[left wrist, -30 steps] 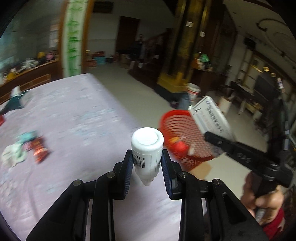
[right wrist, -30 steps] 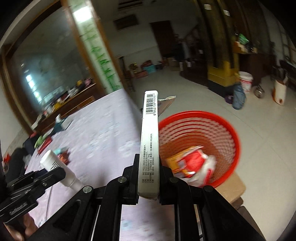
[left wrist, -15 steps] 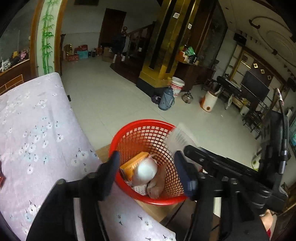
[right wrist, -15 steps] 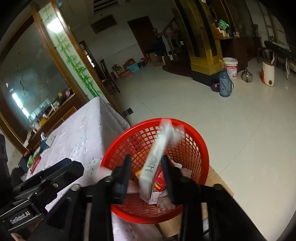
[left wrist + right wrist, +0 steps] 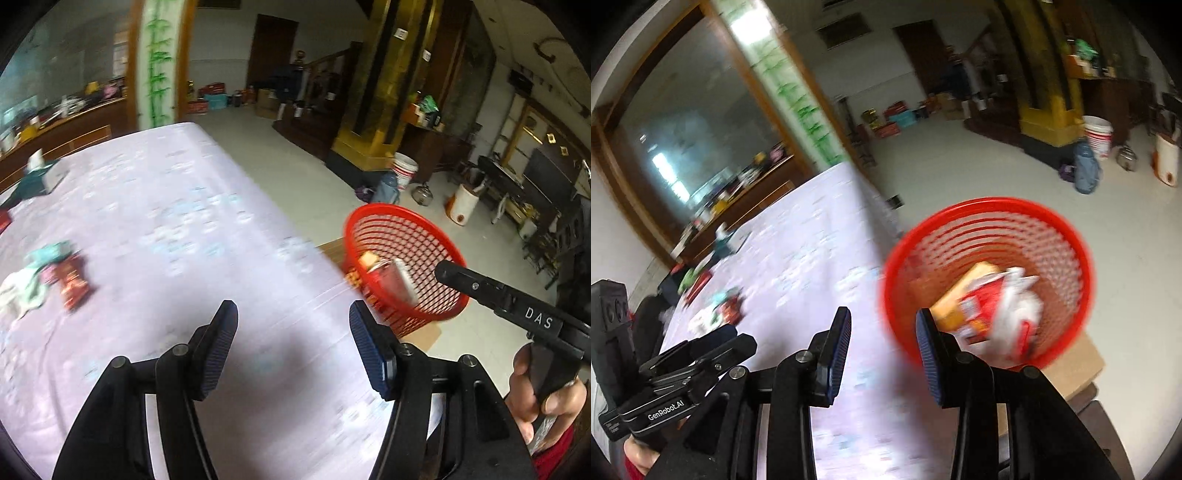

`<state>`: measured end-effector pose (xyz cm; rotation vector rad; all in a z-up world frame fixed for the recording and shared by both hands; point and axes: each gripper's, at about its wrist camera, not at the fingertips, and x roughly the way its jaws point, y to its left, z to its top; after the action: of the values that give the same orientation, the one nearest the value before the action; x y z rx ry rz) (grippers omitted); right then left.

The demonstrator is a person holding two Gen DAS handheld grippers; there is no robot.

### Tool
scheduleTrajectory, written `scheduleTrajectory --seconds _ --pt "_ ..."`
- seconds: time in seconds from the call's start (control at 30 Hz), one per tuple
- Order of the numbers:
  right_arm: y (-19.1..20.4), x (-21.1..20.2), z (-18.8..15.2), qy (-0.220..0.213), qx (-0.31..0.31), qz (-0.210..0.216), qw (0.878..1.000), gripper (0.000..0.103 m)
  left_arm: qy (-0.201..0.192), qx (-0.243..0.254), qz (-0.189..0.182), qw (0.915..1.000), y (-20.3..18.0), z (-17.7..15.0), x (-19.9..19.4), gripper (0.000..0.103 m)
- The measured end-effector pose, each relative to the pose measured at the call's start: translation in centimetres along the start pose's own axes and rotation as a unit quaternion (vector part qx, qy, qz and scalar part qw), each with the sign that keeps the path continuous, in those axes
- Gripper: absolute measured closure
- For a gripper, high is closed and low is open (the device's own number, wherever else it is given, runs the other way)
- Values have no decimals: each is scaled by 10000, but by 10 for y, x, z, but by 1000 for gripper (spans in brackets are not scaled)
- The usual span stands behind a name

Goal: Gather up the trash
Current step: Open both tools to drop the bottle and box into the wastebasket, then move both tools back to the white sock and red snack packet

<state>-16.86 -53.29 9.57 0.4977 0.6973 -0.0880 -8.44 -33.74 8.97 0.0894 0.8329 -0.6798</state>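
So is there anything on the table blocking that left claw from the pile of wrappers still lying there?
Nothing visible does. The left gripper is open and empty, and only bare tablecloth lies between it and the wrappers at the far left. The tissue box sits well behind them.

Right hand-held gripper (image 5: 882, 341) gapes empty at lower centre; round red mesh plastic basket (image 5: 1067, 236) of trash sits right of it

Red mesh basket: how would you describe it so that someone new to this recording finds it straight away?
Start at the big table with the pale lilac flowered cloth and go to its edge nearest the open tiled floor. Just off that edge, lower than the tabletop, stands the red mesh basket, round, with cartons and wrappers inside. It is the only bright red openwork container here; the buckets farther back are solid and white.
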Motion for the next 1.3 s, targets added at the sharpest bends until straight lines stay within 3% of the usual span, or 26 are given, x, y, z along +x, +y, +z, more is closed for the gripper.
scheduleTrajectory --seconds 0.23,0.47,0.57,0.73,1.0,1.17,1.3 --pt "81 21 -20 436 -684 533 9953 62 -172 -435 378 9982 68 -25 -56 39" --pt "168 34 -48 973 -1350 1121 9797 59 -401 -858 850 9919 142 -56 -110 38" --pt "197 44 -50 1126 -1545 1286 9731 53 -519 -1053 1105 9869 175 -62 -130 37" --pt "241 92 -42 1275 -1946 942 9680 51 -538 -1362 1382 9795 222 -68 -144 34" --pt "271 200 -23 1437 -2242 326 9633 51 -378 -1670 1608 9720 279 -55 -139 34" --pt "284 243 -20 1489 -2414 245 9586 51 -337 -1713 1676 9703 302 -34 -126 34" --pt "282 260 -23 1621 -2394 399 9565 51 -212 -1812 1453 9724 315 -14 -104 33"
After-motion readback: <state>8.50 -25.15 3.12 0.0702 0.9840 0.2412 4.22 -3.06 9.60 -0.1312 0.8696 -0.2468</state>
